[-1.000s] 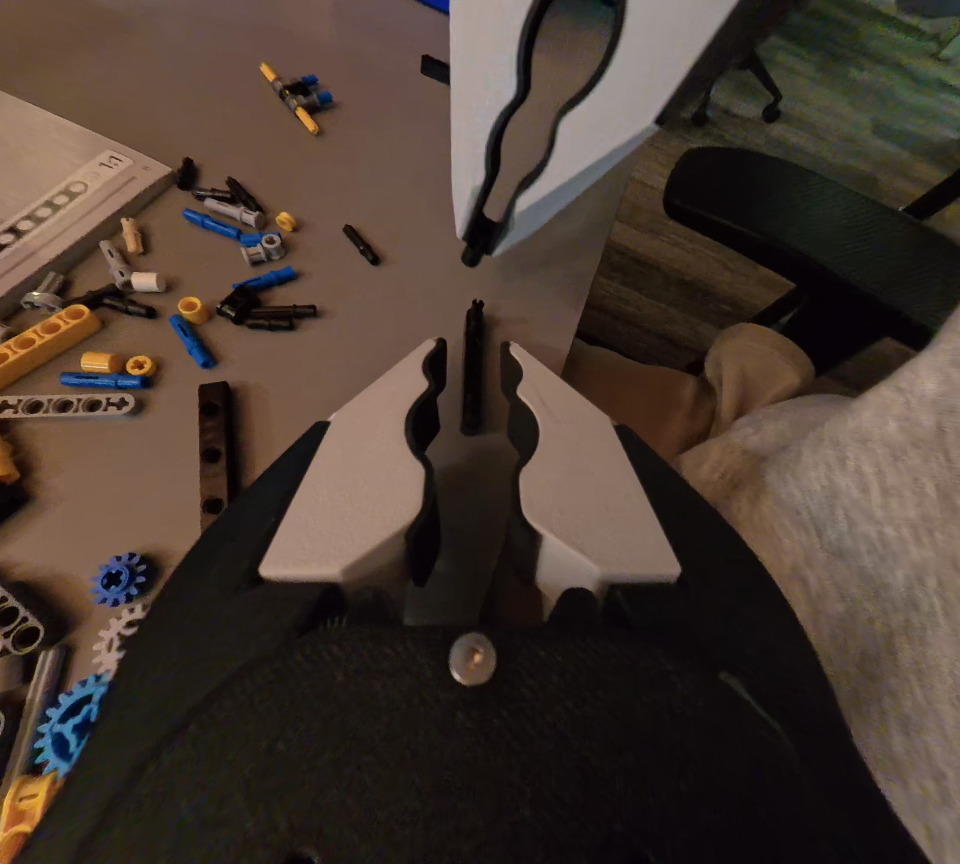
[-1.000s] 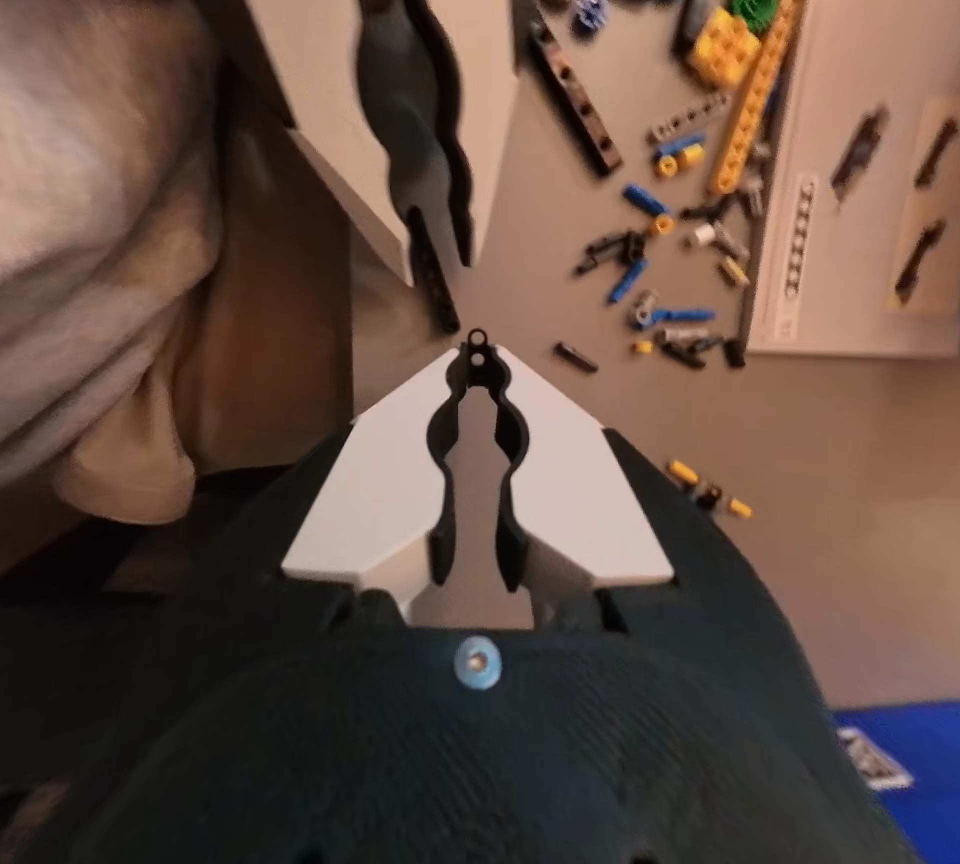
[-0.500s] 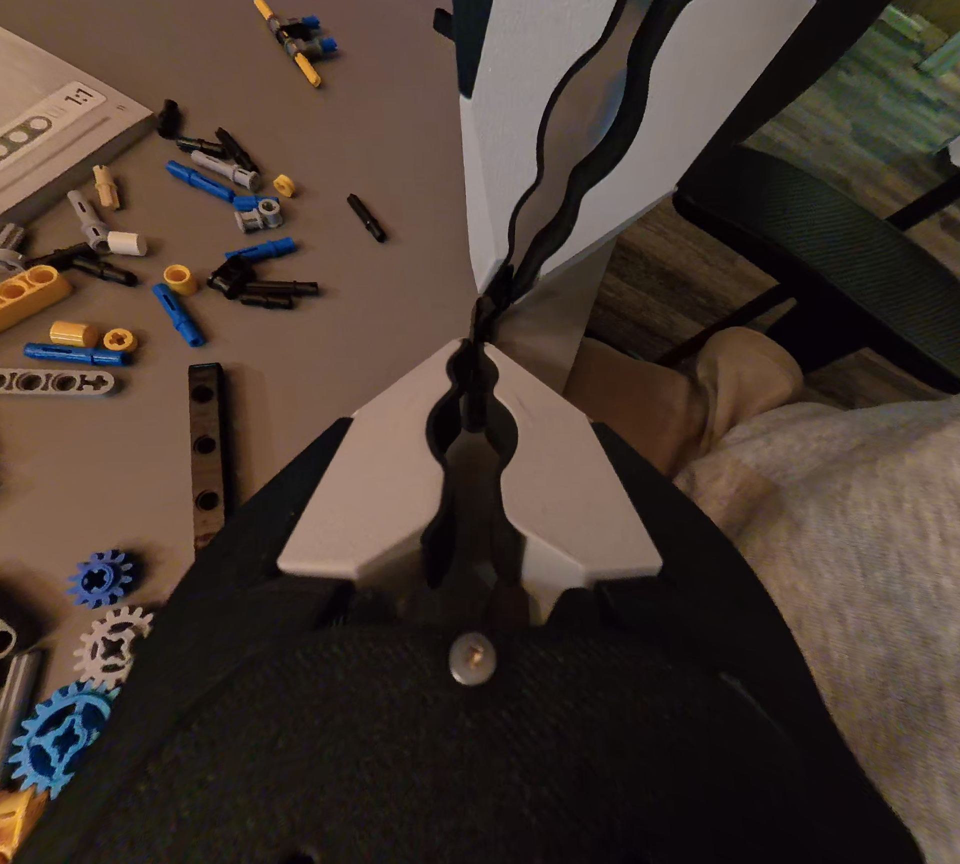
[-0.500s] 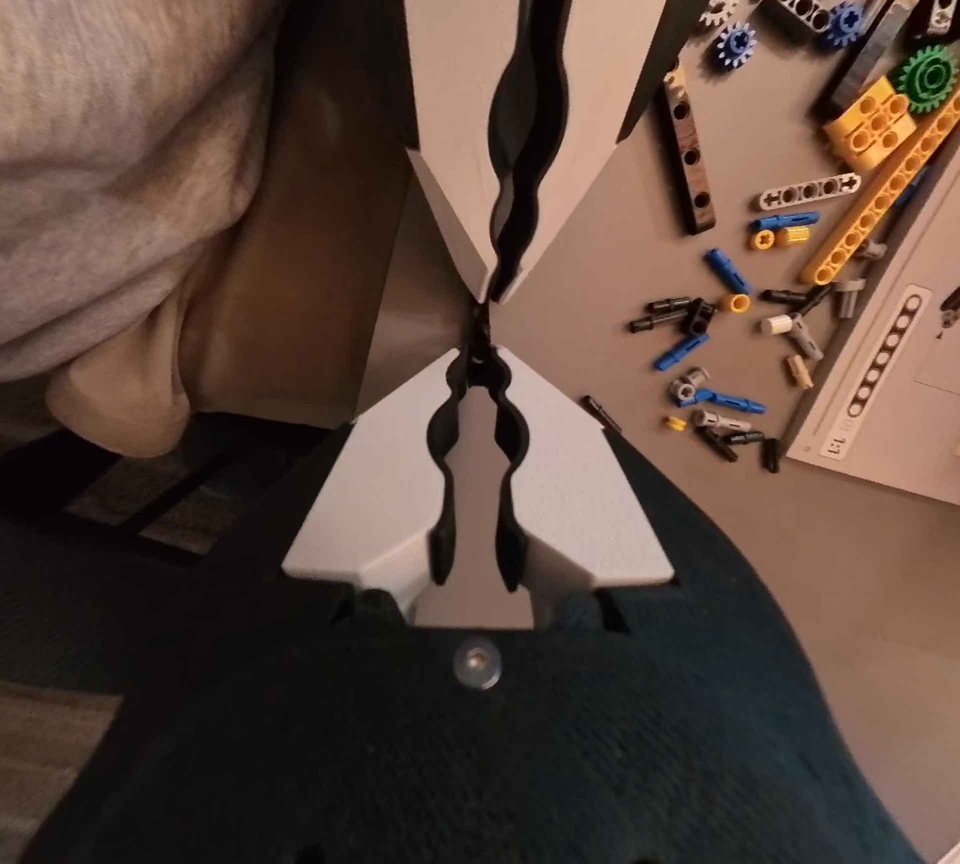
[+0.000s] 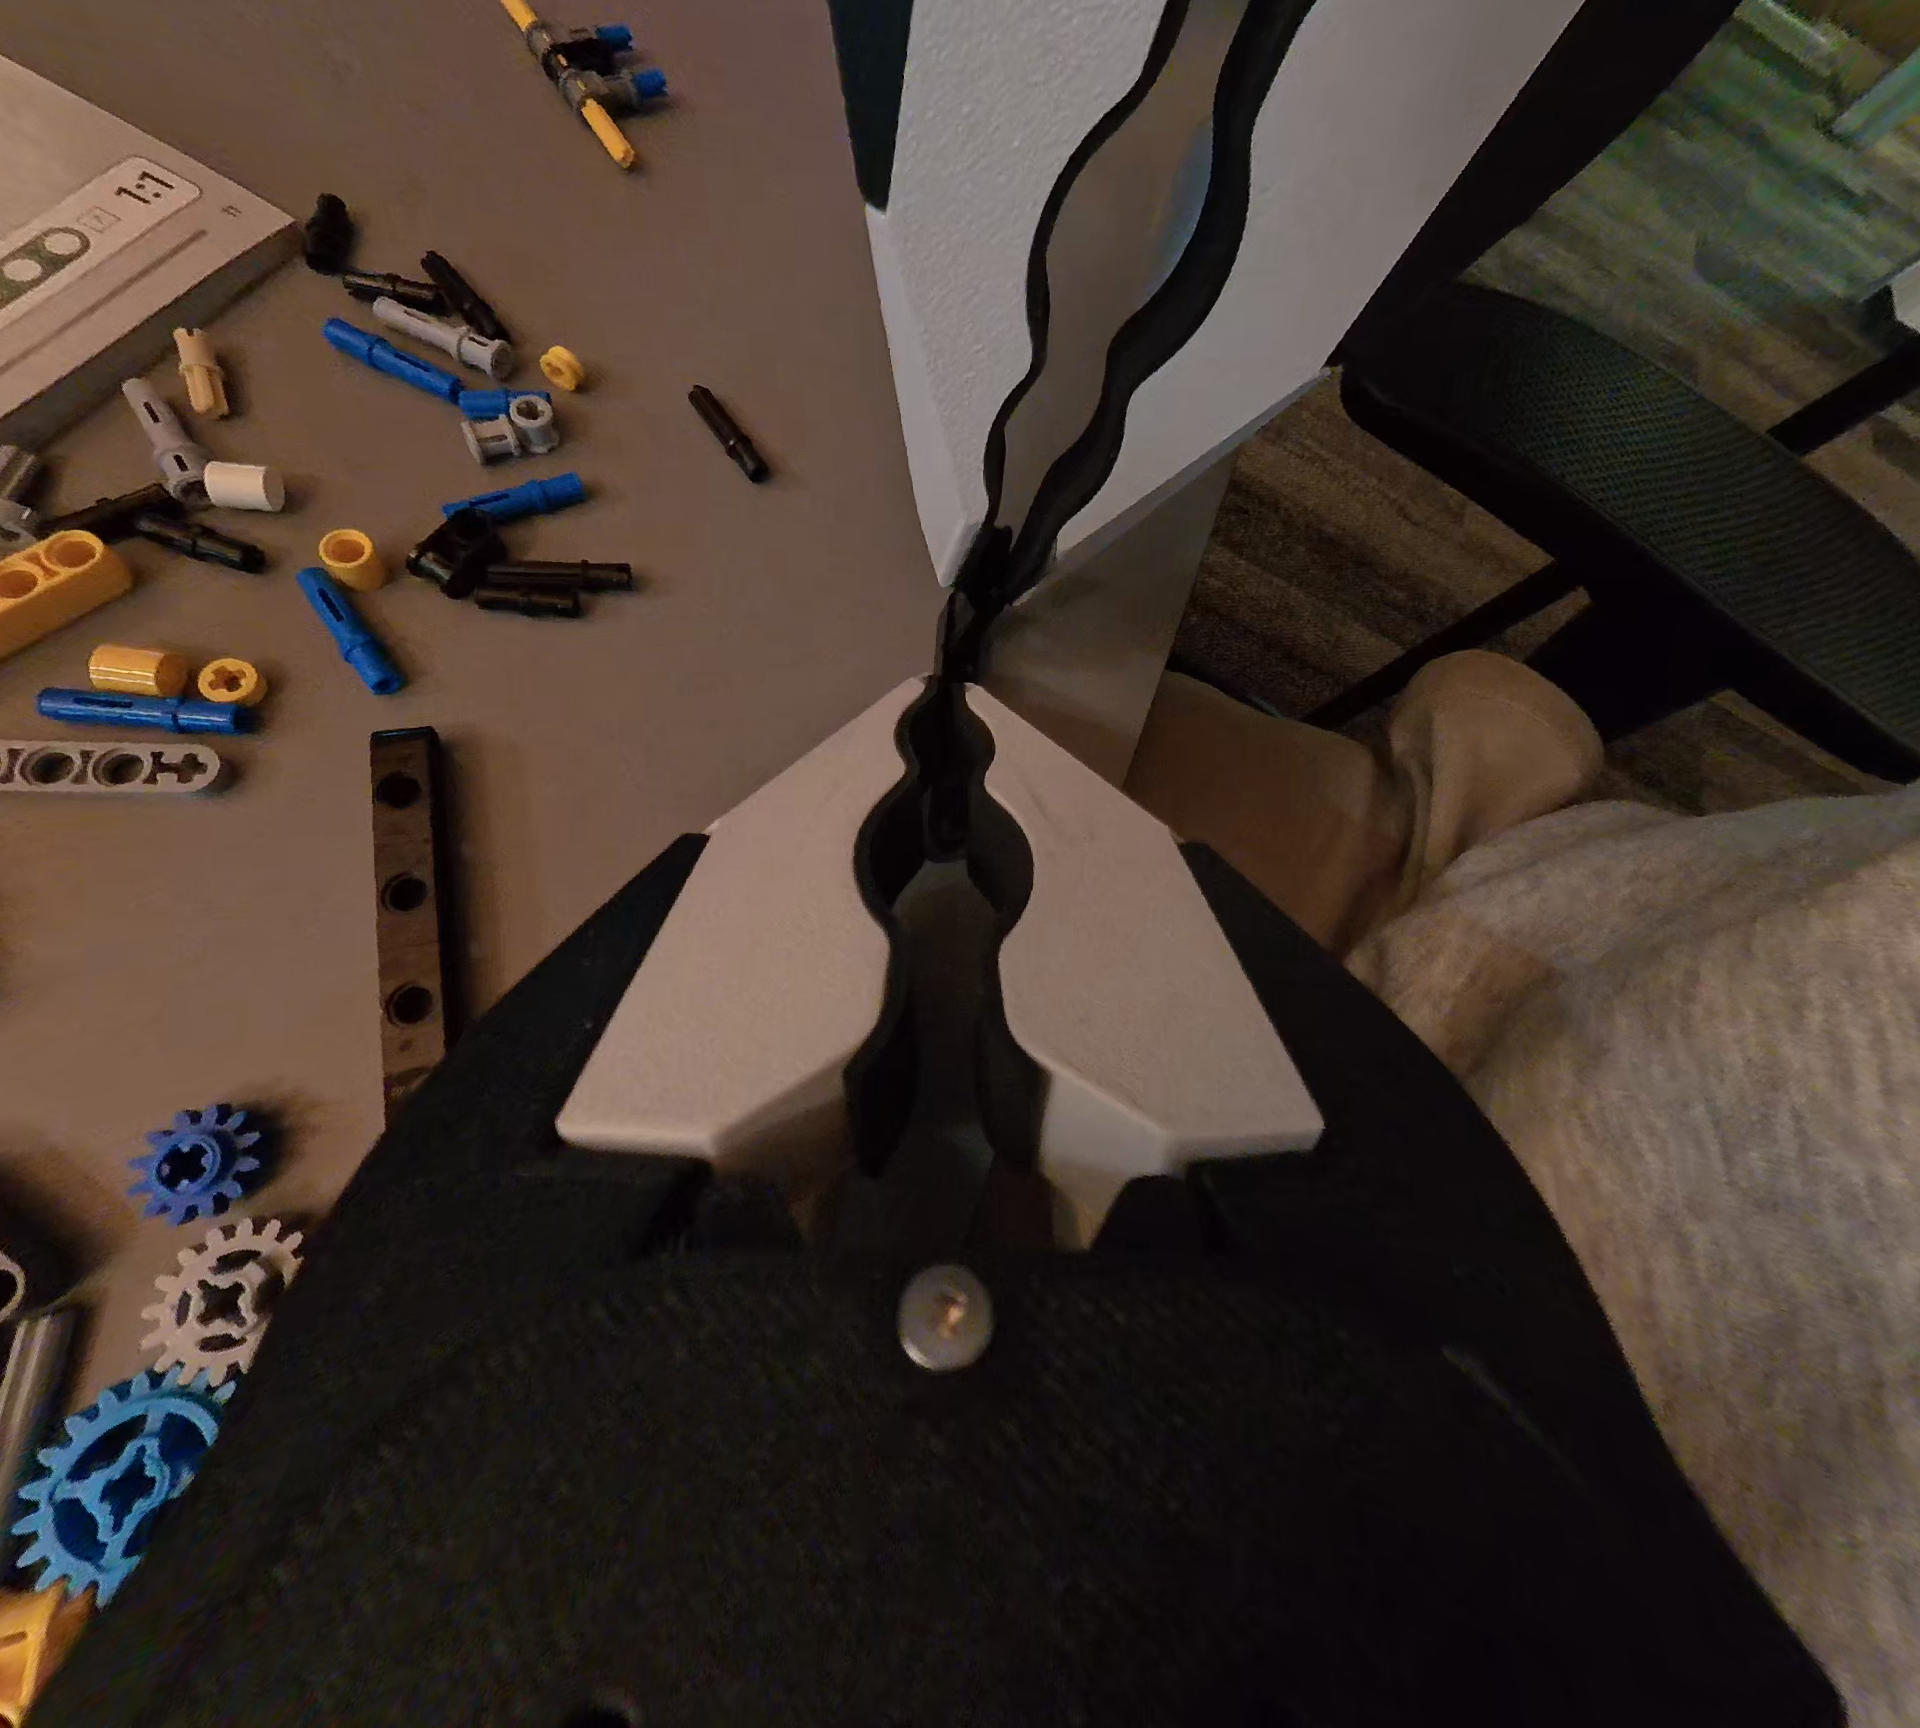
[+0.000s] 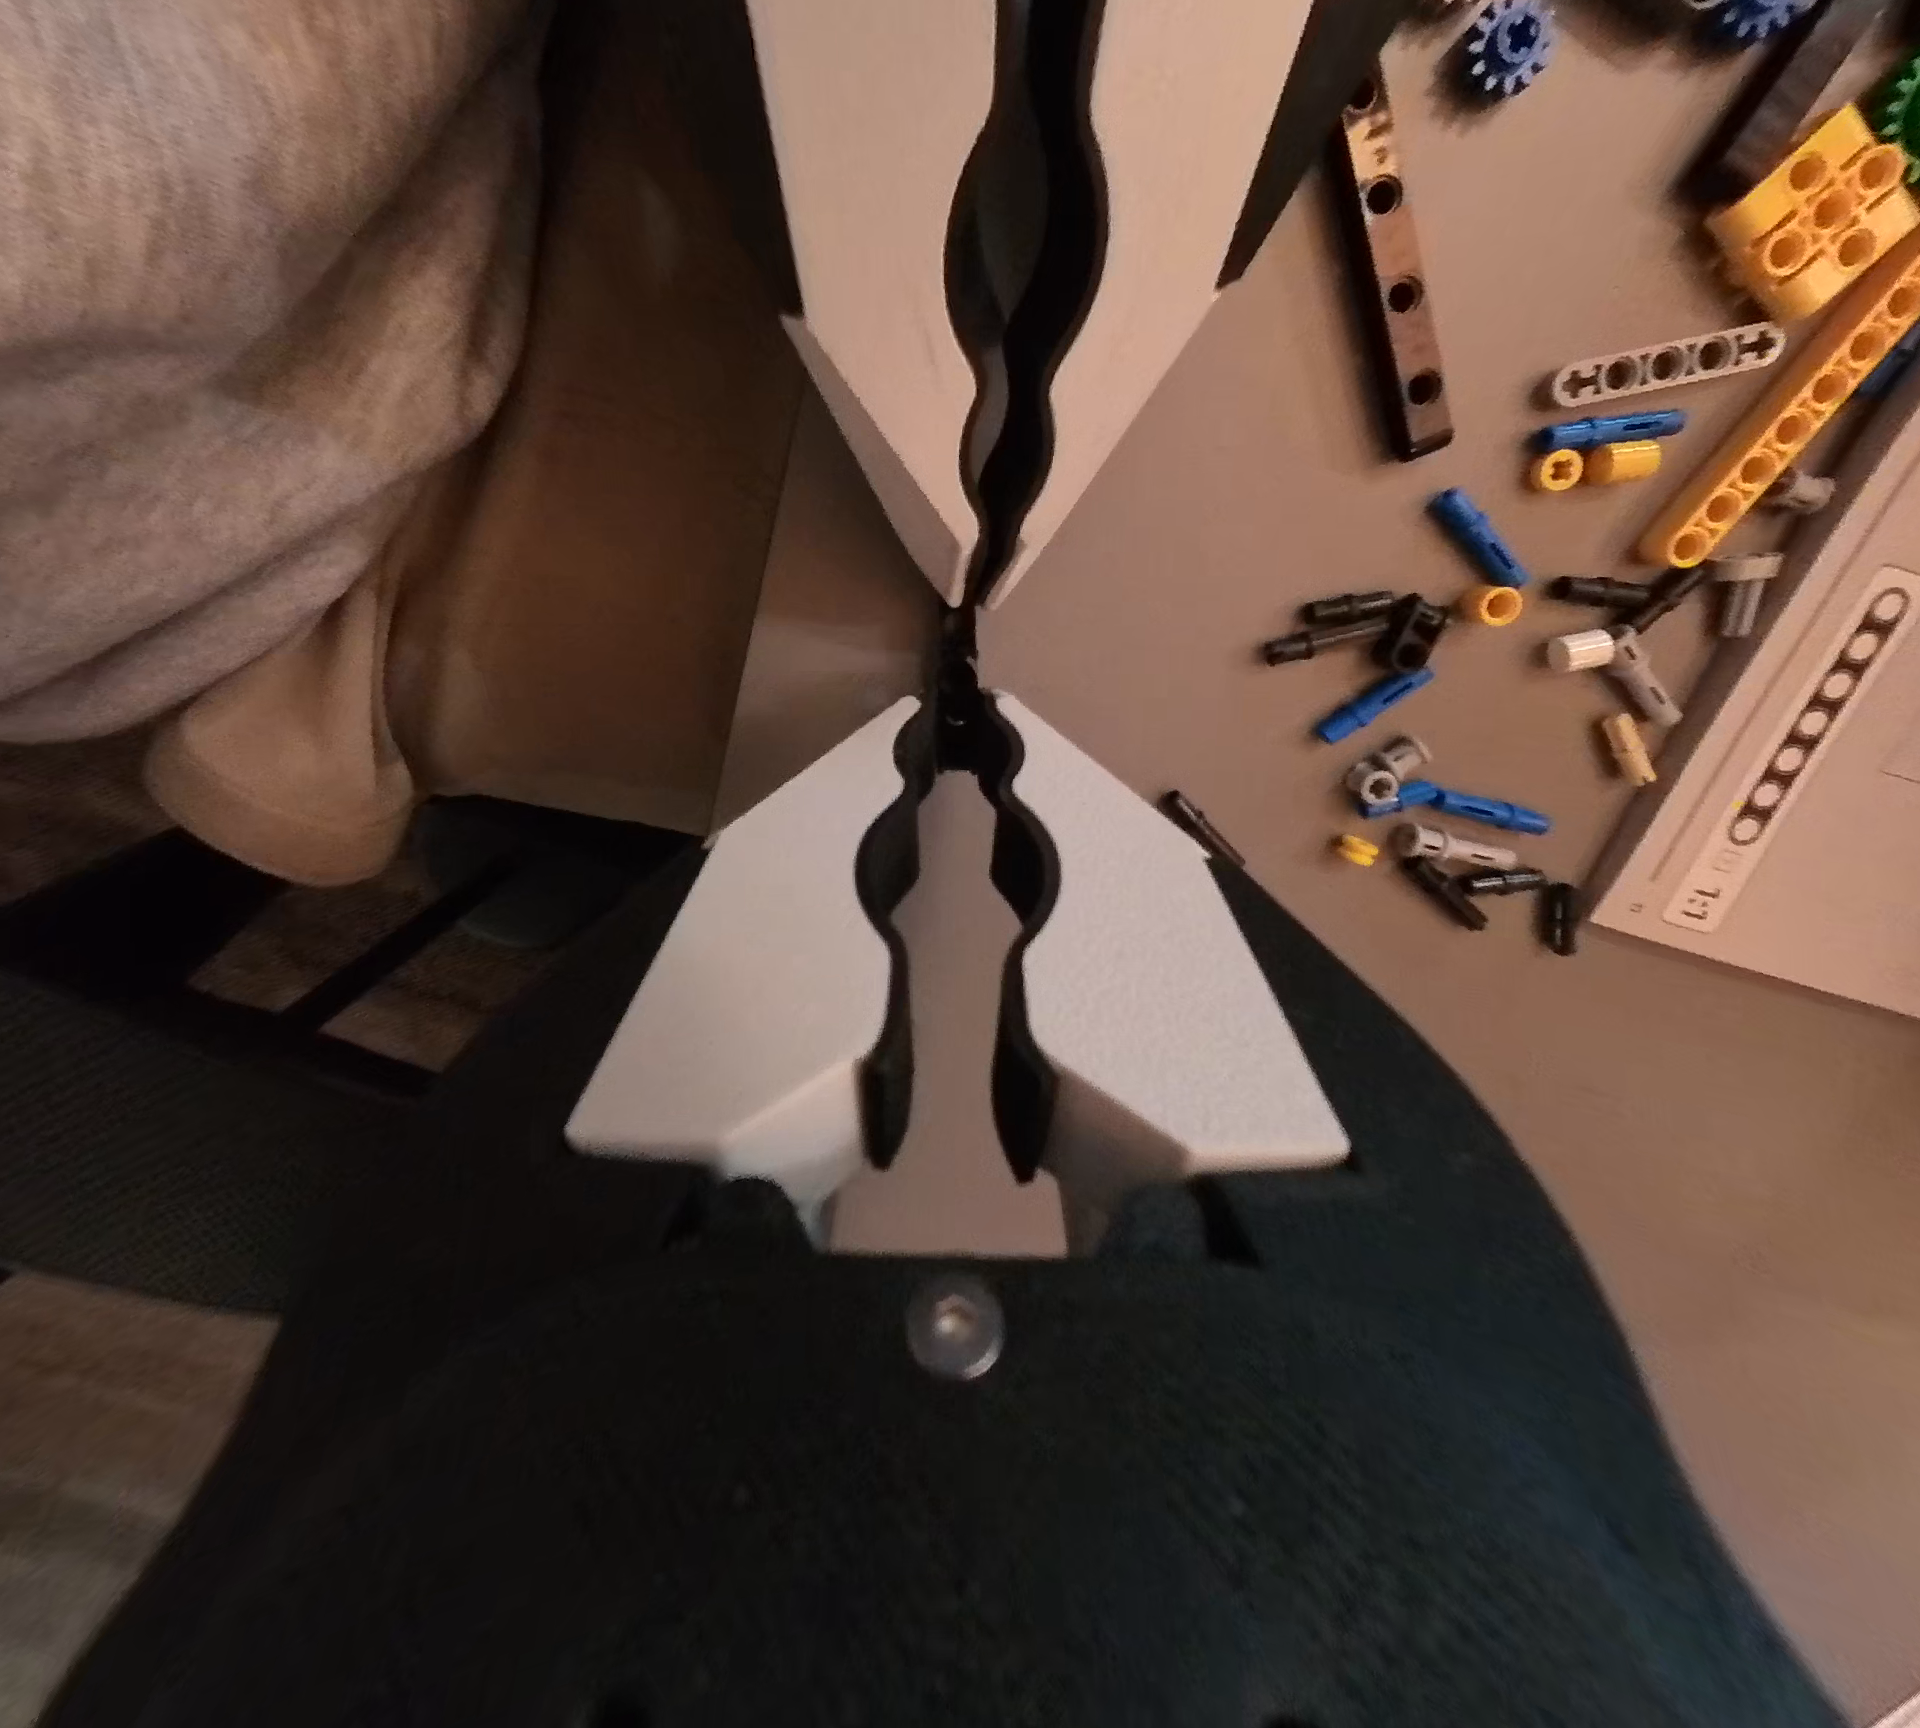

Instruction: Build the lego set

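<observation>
My left gripper (image 5: 943, 704) is shut on a thin black axle (image 5: 958, 639) that sticks out past its tips. My right gripper (image 6: 956, 714) is shut on a small black connector (image 6: 956, 704) at its tips. The two grippers meet tip to tip above the table's edge, and the axle's end touches the connector. The right gripper (image 5: 985, 558) comes down from the top of the left wrist view. The left gripper (image 6: 971, 589) does the same in the right wrist view. How far the axle sits in the connector is hidden.
Loose pieces lie on the grey table (image 5: 644, 826): a black beam (image 5: 407, 899), blue pins (image 5: 349, 629), gears (image 5: 197, 1164), a yellow beam (image 6: 1787, 421). An instruction booklet (image 5: 94, 255) lies at the far left. A person's lap (image 5: 1662, 1107) and an office chair (image 5: 1662, 515) lie past the table edge. Only a small space, under 4 cm, lies between the two pairs of fingers.
The left fingers have closed on the black axle. The two grippers, a short gap apart a second ago, have come together tip to tip and have held there for the last half second.
</observation>
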`<state>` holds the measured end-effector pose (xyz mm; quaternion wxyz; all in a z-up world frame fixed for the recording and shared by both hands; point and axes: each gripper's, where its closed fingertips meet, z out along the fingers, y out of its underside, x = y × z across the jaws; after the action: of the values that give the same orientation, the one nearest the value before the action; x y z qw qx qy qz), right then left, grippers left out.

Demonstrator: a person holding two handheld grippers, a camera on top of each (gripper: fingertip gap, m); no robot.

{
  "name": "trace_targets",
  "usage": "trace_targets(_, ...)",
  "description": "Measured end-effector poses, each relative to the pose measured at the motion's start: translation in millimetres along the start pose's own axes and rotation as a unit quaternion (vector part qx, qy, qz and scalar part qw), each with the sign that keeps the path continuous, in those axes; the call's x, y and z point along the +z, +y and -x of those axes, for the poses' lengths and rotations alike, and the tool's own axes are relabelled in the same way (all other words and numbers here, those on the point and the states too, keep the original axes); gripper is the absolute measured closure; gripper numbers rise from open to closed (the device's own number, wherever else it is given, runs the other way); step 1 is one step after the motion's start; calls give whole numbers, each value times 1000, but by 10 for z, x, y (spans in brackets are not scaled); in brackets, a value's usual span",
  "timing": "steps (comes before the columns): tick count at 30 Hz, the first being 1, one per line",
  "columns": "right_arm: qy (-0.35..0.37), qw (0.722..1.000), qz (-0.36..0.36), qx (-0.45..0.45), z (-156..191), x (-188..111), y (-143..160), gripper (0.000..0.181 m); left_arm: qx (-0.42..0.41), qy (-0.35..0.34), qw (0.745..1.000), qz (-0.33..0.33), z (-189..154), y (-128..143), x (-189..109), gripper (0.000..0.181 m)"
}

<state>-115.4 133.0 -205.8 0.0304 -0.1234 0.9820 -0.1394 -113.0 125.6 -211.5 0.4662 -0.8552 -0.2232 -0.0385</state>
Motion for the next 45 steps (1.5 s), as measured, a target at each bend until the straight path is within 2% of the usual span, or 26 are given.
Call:
trace_targets(20, -9, 999, 40, -5, 0, 8, 2, 176, 1, -2, 1000, 0, 0, 0, 0, 181)
trace_targets(30, -12, 998, 48, 29, -4, 12, -5, 176, -1, -2, 1000, -3, 6, -4, -4, 181)
trace_targets(37, 0, 998, 64, -5, -5, 15, -3, 176, 0, -3, 1000, -3, 7, -5, -4, 181)
trace_targets(45, -9, 999, 15, 51, -9, 15, -17, 176, -1, -6, 1000, -6, 14, -8, -8, 181)
